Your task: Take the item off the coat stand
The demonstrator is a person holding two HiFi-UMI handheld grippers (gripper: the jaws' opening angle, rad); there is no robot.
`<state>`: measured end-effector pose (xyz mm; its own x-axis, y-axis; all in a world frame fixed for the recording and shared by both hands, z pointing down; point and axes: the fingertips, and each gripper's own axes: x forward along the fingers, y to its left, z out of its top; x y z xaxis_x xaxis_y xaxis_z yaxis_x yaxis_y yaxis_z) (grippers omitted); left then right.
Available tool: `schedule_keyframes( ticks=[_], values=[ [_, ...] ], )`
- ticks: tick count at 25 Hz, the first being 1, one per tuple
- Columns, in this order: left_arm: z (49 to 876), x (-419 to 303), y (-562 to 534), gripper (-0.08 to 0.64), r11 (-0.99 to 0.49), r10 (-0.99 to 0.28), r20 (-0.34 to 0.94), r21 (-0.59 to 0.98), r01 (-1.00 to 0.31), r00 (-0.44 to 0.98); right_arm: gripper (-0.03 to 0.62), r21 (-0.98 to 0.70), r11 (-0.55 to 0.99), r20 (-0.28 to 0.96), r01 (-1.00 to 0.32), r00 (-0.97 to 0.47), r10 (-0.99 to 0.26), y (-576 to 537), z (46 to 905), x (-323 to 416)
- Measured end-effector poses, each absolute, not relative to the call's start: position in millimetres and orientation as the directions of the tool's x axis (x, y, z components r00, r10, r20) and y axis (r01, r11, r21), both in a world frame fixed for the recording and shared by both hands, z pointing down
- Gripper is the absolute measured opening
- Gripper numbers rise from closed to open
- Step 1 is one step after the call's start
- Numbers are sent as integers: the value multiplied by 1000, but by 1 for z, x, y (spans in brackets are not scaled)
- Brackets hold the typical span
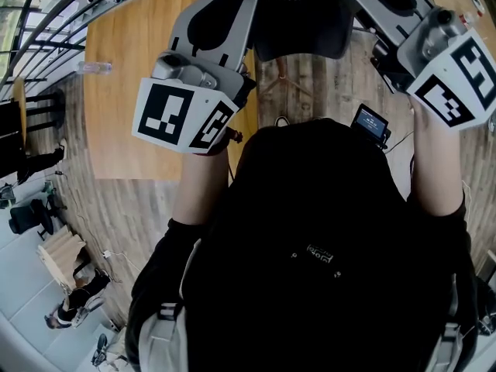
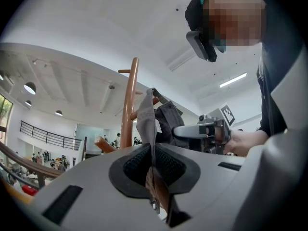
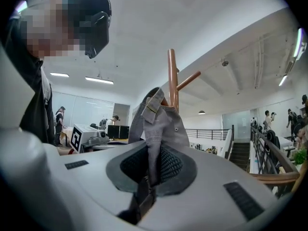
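Note:
A grey garment (image 2: 147,124) hangs on the wooden coat stand (image 2: 129,105), draped near its pegs. My left gripper (image 2: 154,165) is shut on a fold of this cloth, which runs down between the ribbed pads. In the right gripper view the same garment (image 3: 161,124) hangs against the pole (image 3: 172,76), and my right gripper (image 3: 151,170) is shut on another fold. In the head view both grippers are raised side by side, left gripper (image 1: 242,6) and right gripper (image 1: 370,6), with the dark garment (image 1: 298,22) between them. The stand's base is hidden.
A wooden table (image 1: 139,37) with a clear bottle (image 1: 94,68) lies below on the left. A small screen device (image 1: 370,122) sits at chest height. A stair railing (image 3: 269,143) runs on the right, and people stand at desks (image 3: 113,129) behind.

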<state>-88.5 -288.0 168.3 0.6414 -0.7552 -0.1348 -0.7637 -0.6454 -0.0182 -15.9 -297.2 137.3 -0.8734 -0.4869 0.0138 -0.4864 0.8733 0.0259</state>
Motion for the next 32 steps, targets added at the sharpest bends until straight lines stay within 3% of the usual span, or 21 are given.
schedule_keyframes(
  ticks=[8,17,26,32],
  values=[
    [128,-79,-259,26,-634,-737,-230,-92,-768,636,35,80,880,-71,-469,-883,-464,-267,101,-4],
    [117,-56,-266,26,-698,-672,-242,-109,-708,700,35,78,845,-94,-530,-847,-523,-267,91,19],
    [133,38,-248,25,-822,-534,-211,-95,-561,819,35,50,741,-72,-670,-742,-667,-234,112,109],
    [152,102,-255,25,-894,-440,-180,-5,-448,880,32,5,664,-36,-748,-664,-747,-229,128,172]
  ],
)
